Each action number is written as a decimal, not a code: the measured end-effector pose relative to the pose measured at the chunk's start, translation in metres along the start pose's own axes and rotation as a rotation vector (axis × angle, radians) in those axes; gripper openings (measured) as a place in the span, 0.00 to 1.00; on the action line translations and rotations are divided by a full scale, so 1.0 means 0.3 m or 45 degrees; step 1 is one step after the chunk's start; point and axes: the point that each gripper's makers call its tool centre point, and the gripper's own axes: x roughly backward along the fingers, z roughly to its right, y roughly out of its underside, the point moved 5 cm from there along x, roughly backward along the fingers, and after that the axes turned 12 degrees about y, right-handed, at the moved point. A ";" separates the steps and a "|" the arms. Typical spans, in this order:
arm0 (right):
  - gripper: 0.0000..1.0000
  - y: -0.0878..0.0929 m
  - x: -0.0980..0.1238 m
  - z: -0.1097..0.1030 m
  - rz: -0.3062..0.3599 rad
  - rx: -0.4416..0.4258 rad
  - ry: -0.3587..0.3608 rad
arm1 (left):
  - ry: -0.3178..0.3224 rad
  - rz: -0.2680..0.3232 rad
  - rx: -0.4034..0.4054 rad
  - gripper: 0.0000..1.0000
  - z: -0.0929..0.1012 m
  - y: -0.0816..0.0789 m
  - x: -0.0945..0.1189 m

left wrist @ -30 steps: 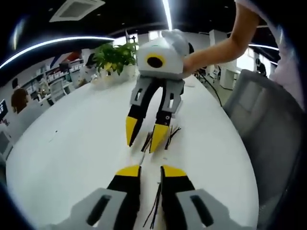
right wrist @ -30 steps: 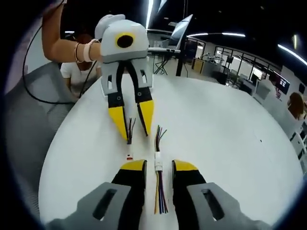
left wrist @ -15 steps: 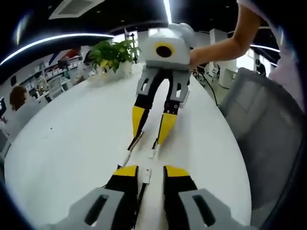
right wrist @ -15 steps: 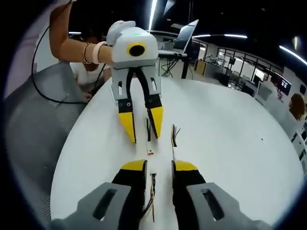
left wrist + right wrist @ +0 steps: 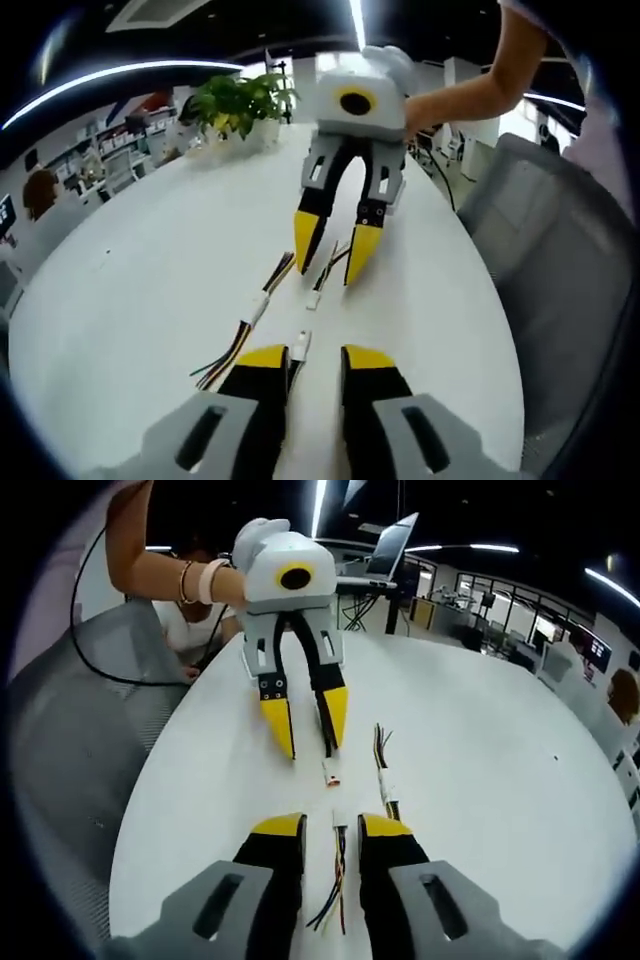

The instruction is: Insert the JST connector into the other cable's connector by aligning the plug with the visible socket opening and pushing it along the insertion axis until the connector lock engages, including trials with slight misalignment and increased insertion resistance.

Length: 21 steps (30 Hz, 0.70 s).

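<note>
On the white table lie three short wire bundles. One with a small white connector lies between the tips of my left gripper, which is open. A second, with a small plug, runs back between the yellow fingers of my right gripper, also open. In the right gripper view that second bundle lies between the right gripper, and the first connector trails a dark wire under the left gripper. A third cable with coloured wires lies apart, to the side.
A potted plant stands at the table's far end. A grey chair is close to the table edge. A laptop sits behind the left gripper. A person's forearms hold both grippers. Office desks lie beyond.
Both views have shifted over the cables. The third cable with coloured wires now lies off to the side instead of between the jaws. Both grippers' jaws remain apart.
</note>
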 end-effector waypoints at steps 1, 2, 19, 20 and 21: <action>0.17 0.002 0.000 -0.001 -0.004 0.002 0.000 | -0.002 -0.001 0.000 0.14 0.000 0.001 -0.001; 0.18 0.002 0.001 -0.003 -0.006 0.004 -0.001 | -0.003 0.000 -0.001 0.14 0.000 0.001 -0.001; 0.12 0.030 -0.024 -0.006 -0.020 -0.020 0.009 | 0.011 0.024 0.015 0.12 -0.017 0.023 -0.032; 0.12 0.032 -0.026 -0.007 -0.021 -0.019 0.008 | 0.008 0.017 0.012 0.12 -0.019 0.027 -0.033; 0.11 0.032 -0.027 -0.008 -0.020 -0.020 0.008 | 0.012 0.017 0.017 0.12 -0.020 0.029 -0.033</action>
